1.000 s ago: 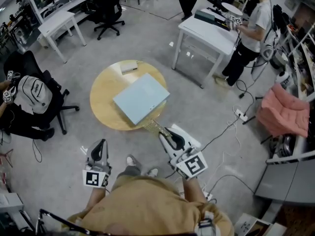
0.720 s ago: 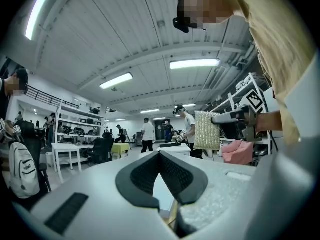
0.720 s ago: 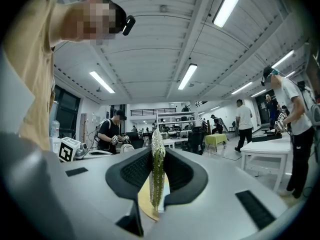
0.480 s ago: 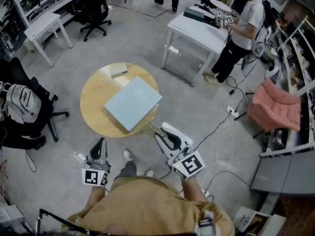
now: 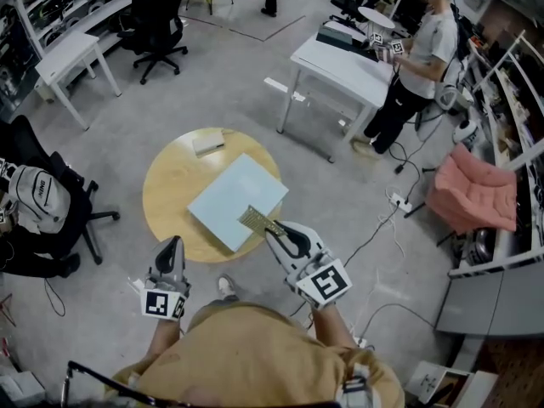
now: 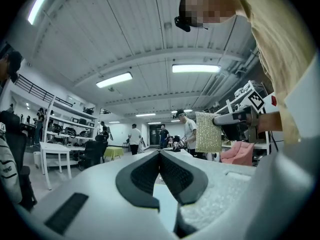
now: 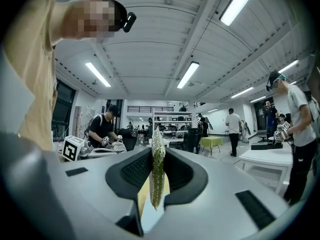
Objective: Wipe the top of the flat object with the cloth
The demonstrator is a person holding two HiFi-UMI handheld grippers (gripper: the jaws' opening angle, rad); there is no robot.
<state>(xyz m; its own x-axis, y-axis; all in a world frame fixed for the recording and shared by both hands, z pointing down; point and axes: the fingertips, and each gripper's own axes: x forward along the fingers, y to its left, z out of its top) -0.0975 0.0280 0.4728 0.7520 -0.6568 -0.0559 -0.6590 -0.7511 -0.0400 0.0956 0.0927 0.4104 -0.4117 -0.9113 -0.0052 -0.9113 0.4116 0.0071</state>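
Observation:
A pale blue flat board (image 5: 235,200) lies on the round wooden table (image 5: 169,195). My right gripper (image 5: 276,228) is shut on a small yellow-green cloth (image 5: 256,220), which hangs over the board's near right edge. In the right gripper view the cloth (image 7: 157,171) stands edge-on between the jaws. My left gripper (image 5: 169,255) hovers near the table's front edge, shut with nothing in it. The left gripper view shows its jaws closed together (image 6: 160,156), with the cloth (image 6: 208,132) held up at the right.
A small beige block (image 5: 208,143) sits at the table's far edge. A white desk (image 5: 347,66) with a person (image 5: 417,53) beside it stands at the back right. Black chairs (image 5: 158,17) and a backpack (image 5: 38,195) are to the left. Cables (image 5: 382,221) trail on the floor to the right.
The right gripper has carried the cloth forward, from just off the table's edge to over the board's near edge. The head view shifted a little. The left gripper has stayed where it was.

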